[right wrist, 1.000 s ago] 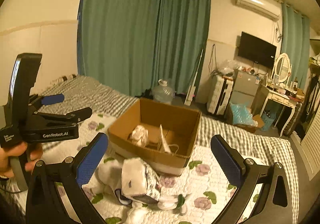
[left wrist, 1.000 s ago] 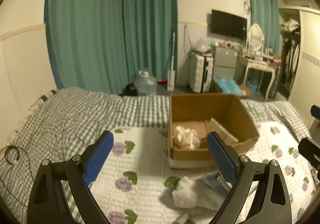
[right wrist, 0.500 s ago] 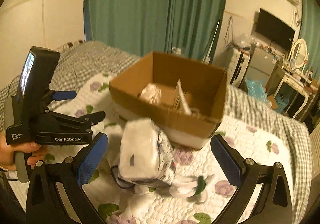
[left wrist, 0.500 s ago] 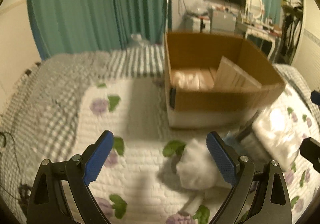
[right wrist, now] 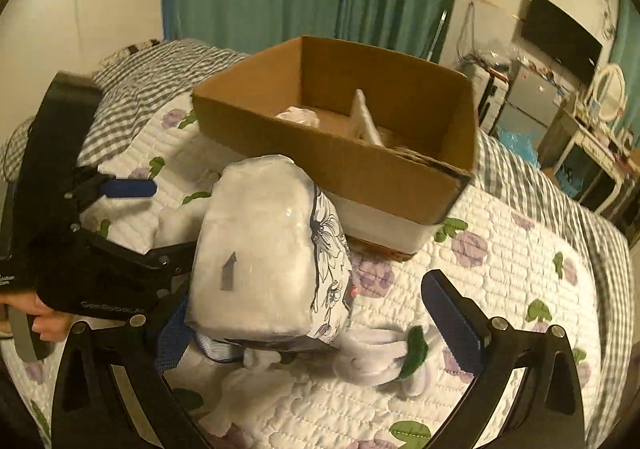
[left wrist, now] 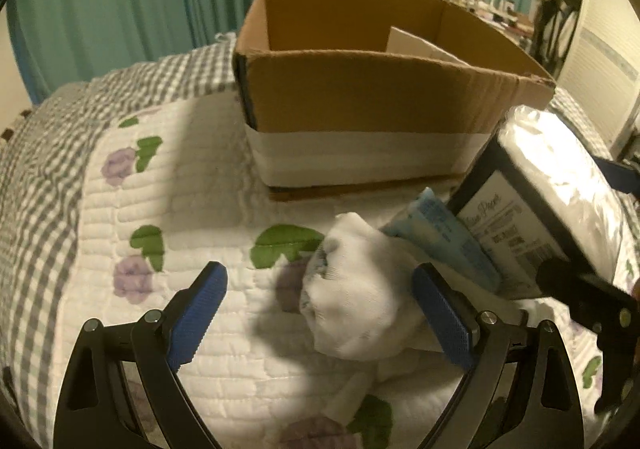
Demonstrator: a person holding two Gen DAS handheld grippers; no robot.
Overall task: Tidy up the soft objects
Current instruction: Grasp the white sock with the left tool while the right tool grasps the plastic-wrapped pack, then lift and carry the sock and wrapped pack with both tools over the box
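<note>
Our left gripper [left wrist: 320, 313], spread around the white sock [left wrist: 352, 301], could snag the tissue pack [left wrist: 536, 209] just right; the right gripper [right wrist: 320, 325] gapes too.

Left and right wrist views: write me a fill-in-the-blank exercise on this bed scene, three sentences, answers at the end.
1. The cardboard box stands on the quilt with its top ____.
2. The jaws of the left gripper stand wide ____ around the white sock bundle, not yet closed on it.
3. The plastic-wrapped tissue pack lies on the quilt ____ the box, not in it.

Missing words: open; open; outside
</note>
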